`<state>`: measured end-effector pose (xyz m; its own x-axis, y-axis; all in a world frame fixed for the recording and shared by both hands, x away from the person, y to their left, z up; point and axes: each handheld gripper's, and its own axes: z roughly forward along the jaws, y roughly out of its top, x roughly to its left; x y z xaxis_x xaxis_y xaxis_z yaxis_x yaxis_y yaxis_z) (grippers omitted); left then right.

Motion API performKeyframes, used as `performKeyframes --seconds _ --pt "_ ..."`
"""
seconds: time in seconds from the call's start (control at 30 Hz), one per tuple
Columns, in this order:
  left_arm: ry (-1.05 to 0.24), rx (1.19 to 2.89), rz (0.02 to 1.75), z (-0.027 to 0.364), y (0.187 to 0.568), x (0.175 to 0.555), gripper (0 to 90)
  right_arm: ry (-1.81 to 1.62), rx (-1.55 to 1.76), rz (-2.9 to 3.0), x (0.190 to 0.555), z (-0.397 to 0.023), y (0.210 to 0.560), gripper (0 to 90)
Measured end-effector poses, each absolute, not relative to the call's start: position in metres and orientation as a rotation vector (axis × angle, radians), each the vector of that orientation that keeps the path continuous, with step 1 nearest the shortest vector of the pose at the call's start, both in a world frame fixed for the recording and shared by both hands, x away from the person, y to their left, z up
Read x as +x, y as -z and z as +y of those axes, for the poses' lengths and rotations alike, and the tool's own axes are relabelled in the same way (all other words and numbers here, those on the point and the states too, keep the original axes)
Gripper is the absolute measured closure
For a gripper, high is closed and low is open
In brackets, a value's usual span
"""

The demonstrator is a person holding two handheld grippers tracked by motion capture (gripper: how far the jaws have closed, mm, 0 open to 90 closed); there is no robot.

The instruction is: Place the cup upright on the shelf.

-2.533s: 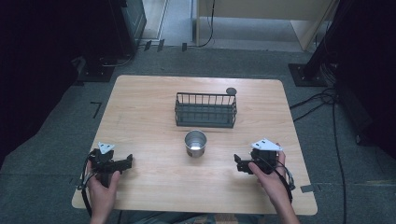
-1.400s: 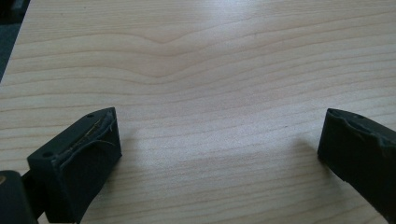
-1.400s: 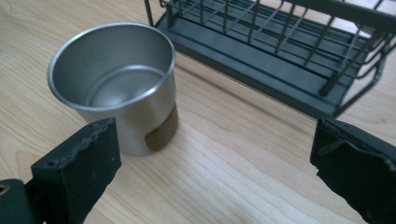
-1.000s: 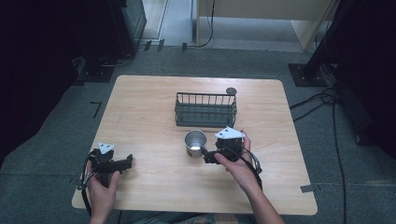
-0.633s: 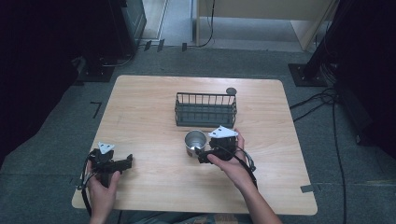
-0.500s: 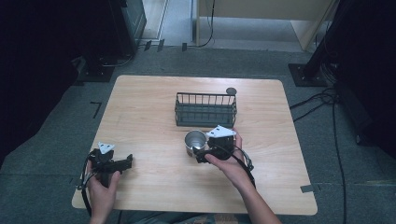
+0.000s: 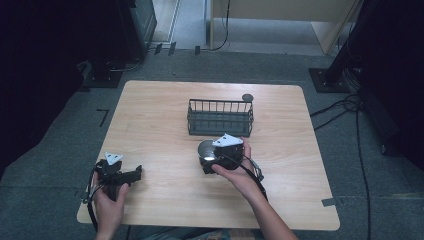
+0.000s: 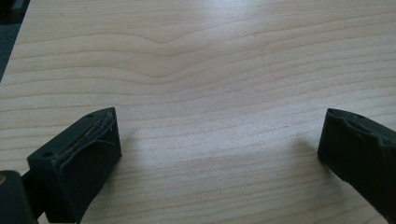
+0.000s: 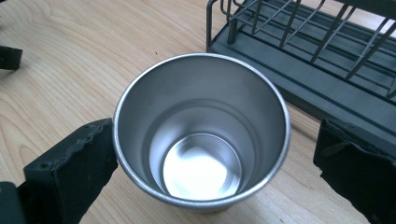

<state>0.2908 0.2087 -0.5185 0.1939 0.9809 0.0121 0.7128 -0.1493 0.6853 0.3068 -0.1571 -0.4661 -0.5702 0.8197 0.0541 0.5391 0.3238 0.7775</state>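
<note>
1. While the steel cup (image 9: 201,130) stands upright on the wooden table (image 7: 150,115), mouth up and empty, it sits between the two jaws of the right gripper (image 9: 205,154), seen from above in the right gripper view.
2. In that view the left jaw lies against, or just beside, the cup's rim, and the right jaw stands a little apart from the rim; the pads do not clamp the cup.
3. These jaws are spread wide, having just been opening, with the cup between them.
4. From the high view, the cup (image 7: 206,150) is near the middle of the table, a little toward the person's side, with the right gripper (image 7: 212,161) at it and the person's right hand (image 7: 239,170) behind.
5. Just beyond the cup stands a dark wire basket (image 7: 220,117); in the right gripper view its base (image 9: 327,93) lies close to the cup without touching it.
6. A small dark round thing (image 7: 247,97) sits at the basket's far right corner; what it is I cannot tell.
7. At the near left of the table, the left gripper (image 7: 131,175) rests in the left hand (image 7: 109,197), well apart from the cup.
8. Its jaws are spread wide over bare wood (image 8: 210,93), with nothing between them.
9. No brand, label or writing can be read on the cup, the basket or the grippers.
</note>
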Motion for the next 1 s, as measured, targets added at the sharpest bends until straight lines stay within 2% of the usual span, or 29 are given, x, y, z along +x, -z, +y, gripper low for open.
performKeyframes --seconds 0.17,0.37,0.5,1.0 --pt "-0.639 1.928 1.577 0.2087 0.5186 0.2908 0.0 -1.095 1.213 2.250 0.3099 -0.1522 0.4706 1.3" --pt "-0.638 1.929 1.576 0.2087 0.5185 0.2908 0.0 -1.108 1.221 2.241 0.3115 -0.1482 0.4727 12.3" --pt "-0.639 1.930 1.576 0.2087 0.5185 0.2908 0.0 -1.086 1.231 2.254 0.3125 -0.1465 0.4753 16.0" --pt "-0.638 1.929 1.577 0.2087 0.5185 0.2908 0.0 -1.074 1.219 2.231 0.3121 -0.1523 0.4733 18.4"
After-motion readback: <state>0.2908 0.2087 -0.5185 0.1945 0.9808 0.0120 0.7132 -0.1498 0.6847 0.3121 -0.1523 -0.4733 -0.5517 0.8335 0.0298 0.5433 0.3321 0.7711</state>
